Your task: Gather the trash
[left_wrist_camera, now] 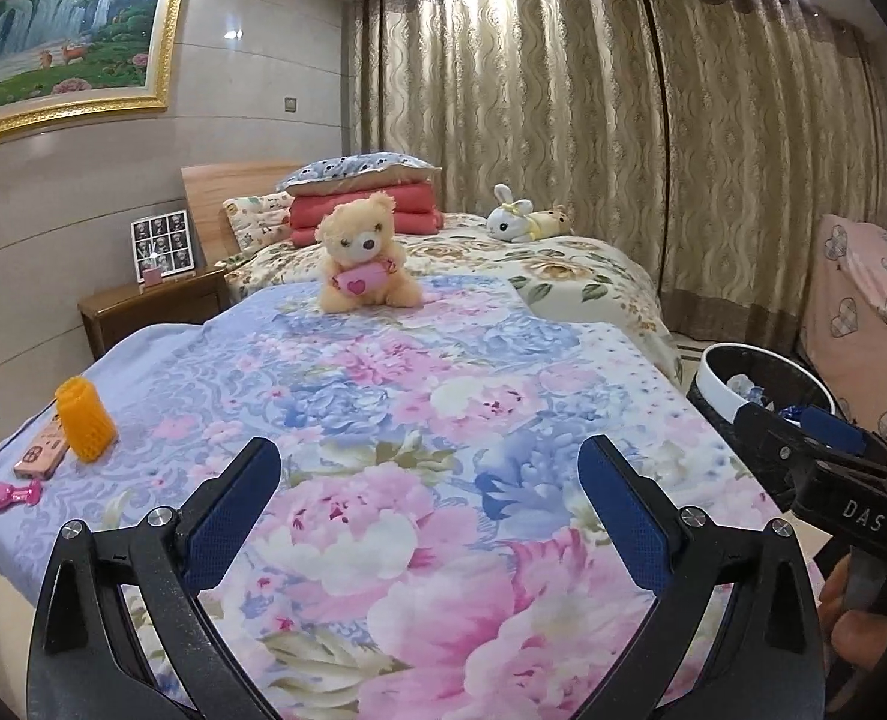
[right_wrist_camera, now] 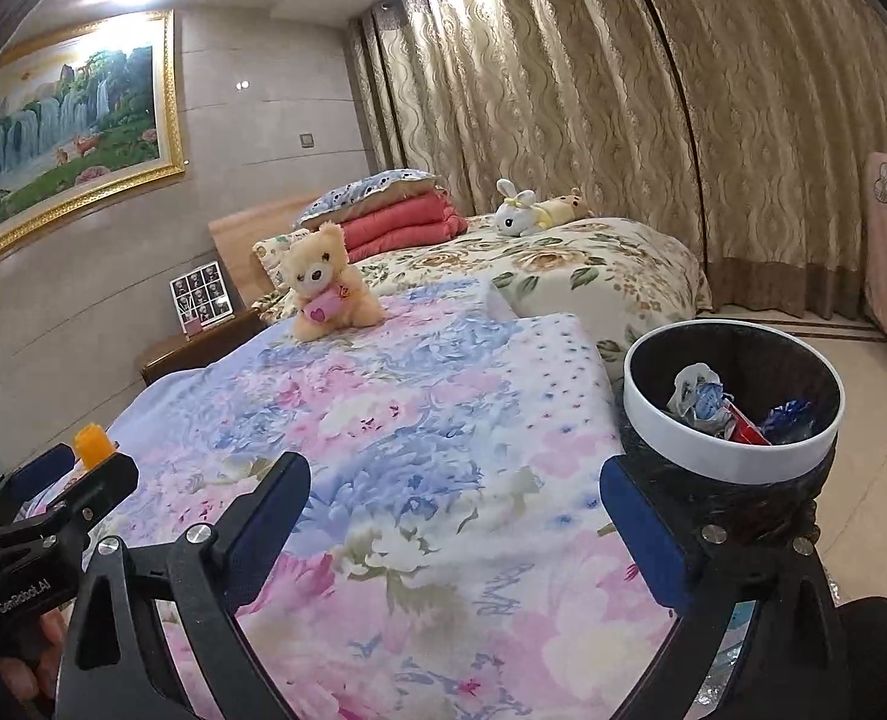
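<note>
A black bin with a white rim (right_wrist_camera: 731, 456) stands on the floor at the bed's right side and holds crumpled wrappers (right_wrist_camera: 704, 399); it also shows in the left wrist view (left_wrist_camera: 721, 387). My left gripper (left_wrist_camera: 428, 474) is open and empty above the floral blanket (left_wrist_camera: 419, 396). My right gripper (right_wrist_camera: 452, 498) is open and empty, over the blanket's right part, its right finger beside the bin. An orange ribbed cup (left_wrist_camera: 85, 418), a pink phone-like item (left_wrist_camera: 41, 450) and a small pink object (left_wrist_camera: 11, 495) lie at the bed's left edge.
A teddy bear (left_wrist_camera: 364, 252) sits mid-bed, a plush rabbit (left_wrist_camera: 518, 221) and folded red quilts (left_wrist_camera: 362, 207) farther back. A wooden nightstand (left_wrist_camera: 149, 303) with a photo frame stands left. Curtains hang behind. A pink covered object (left_wrist_camera: 869, 312) stands right of the bin.
</note>
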`<state>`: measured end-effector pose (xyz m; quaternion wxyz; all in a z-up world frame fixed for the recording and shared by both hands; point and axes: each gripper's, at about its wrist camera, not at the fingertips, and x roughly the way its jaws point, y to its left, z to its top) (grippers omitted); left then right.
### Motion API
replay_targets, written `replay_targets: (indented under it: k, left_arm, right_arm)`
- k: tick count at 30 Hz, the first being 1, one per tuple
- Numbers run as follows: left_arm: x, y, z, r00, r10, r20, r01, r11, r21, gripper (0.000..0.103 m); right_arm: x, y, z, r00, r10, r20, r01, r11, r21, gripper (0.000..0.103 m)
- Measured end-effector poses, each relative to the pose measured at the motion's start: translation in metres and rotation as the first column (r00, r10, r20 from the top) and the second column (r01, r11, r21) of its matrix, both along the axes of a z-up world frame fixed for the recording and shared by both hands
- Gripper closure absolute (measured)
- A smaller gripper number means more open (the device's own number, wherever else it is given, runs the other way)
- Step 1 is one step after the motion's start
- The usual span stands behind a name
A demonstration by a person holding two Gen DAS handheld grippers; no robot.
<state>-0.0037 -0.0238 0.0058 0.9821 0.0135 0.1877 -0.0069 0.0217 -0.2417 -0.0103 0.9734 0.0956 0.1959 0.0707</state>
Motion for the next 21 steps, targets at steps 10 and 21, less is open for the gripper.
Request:
replay_targets:
  k: [10, 21]
  left_arm:
    - [-0.0008, 0.0001, -0.0013, 1.000, 0.008, -0.007, -0.008, 1.000, -0.005, 0.001]
    - [0.0003, -0.0012, -0.0011, 1.000, 0.016, -0.007, -0.016, 1.000, 0.000, 0.001]
  right_arm:
    - [-0.0026, 0.0024, 0.0001, 1.000, 0.006, 0.017, -0.005, 1.000, -0.011, 0.004]
    - [-0.0063, 0.0020, 0.0058, 0.999, -0.005, 0.033, 0.005, 1.000, -0.022, 0.003]
